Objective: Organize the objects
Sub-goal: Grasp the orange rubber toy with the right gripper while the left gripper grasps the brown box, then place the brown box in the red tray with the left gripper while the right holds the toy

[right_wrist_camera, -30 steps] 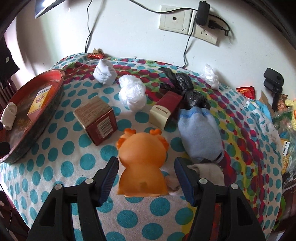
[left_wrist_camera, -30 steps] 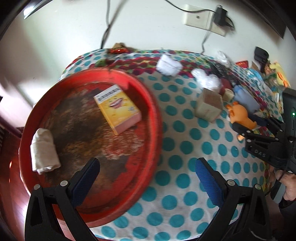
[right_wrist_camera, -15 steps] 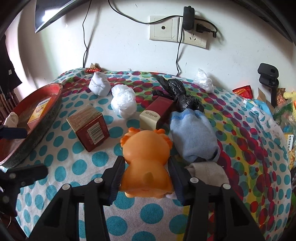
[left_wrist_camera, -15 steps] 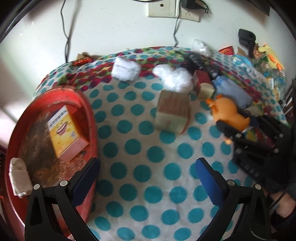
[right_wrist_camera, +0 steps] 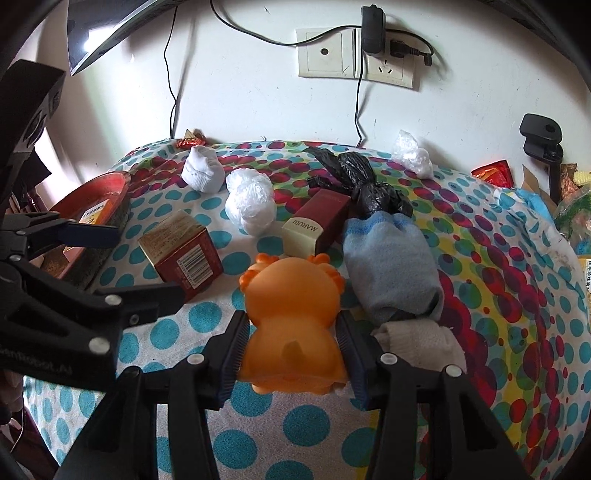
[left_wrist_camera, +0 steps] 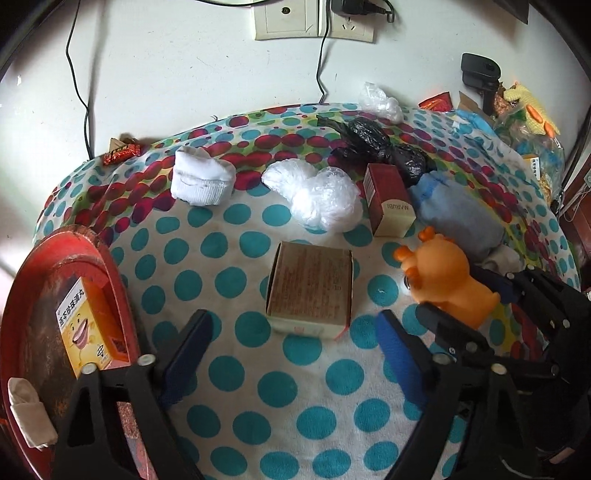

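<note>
My right gripper is shut on an orange rubber toy that sits on the dotted cloth; the toy also shows in the left wrist view. My left gripper is open and empty, just in front of a brown cardboard box, which also shows in the right wrist view. A red tray at the left holds a yellow box and a rolled white cloth.
Behind the box lie a white sock, a clear plastic bag, a red MARUBI carton, a black bag and a blue sock. A wall with sockets and cables bounds the back.
My left gripper has swung right, from over the red tray to in front of the brown box. My right gripper's fingers have closed in onto the orange toy.
</note>
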`<action>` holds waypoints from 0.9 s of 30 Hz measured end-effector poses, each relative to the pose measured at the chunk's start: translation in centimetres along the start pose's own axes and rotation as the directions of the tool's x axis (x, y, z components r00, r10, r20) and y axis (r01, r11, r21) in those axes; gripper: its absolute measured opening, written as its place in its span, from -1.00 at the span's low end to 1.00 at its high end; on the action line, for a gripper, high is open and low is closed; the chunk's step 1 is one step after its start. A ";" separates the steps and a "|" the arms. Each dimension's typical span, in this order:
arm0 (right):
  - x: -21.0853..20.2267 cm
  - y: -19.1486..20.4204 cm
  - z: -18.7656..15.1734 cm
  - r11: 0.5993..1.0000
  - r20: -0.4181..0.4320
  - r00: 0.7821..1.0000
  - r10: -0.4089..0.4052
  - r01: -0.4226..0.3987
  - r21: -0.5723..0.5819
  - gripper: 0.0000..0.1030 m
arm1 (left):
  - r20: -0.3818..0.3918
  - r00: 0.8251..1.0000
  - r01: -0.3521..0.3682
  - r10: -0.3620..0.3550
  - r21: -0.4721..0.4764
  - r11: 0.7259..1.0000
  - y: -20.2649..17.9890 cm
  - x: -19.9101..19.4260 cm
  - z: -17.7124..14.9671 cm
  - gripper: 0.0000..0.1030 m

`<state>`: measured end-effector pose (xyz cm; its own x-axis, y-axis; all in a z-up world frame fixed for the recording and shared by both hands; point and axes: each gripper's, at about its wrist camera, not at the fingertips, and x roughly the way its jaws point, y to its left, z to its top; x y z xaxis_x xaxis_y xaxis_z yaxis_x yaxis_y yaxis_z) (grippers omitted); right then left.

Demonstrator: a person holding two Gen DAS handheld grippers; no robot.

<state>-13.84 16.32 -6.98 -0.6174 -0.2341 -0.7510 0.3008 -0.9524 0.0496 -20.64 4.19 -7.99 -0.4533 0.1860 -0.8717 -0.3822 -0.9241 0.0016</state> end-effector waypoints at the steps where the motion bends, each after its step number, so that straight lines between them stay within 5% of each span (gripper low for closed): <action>1: 0.1 0.0 0.0 1.000 -0.003 1.000 0.002 -0.002 0.000 -0.03 | -0.008 1.000 0.002 -0.002 -0.003 1.000 0.0 0.3 0.1 0.41; 5: 0.2 0.0 0.0 1.000 -0.013 1.000 0.005 -0.005 -0.002 -0.03 | -0.053 0.998 0.031 -0.031 -0.008 1.000 -0.1 1.6 0.2 -0.20; 27: 0.3 0.1 0.0 1.000 -0.014 1.000 0.002 -0.002 -0.004 -0.04 | -0.003 1.000 0.008 -0.009 -0.033 0.999 -0.4 -1.0 -1.4 -0.20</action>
<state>-13.99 16.14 -7.16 -0.6063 -0.2333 -0.7603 0.3052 -0.9510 0.0485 -18.95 3.89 -7.79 -0.4475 0.1927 -0.8733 -0.3595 -0.9329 -0.0217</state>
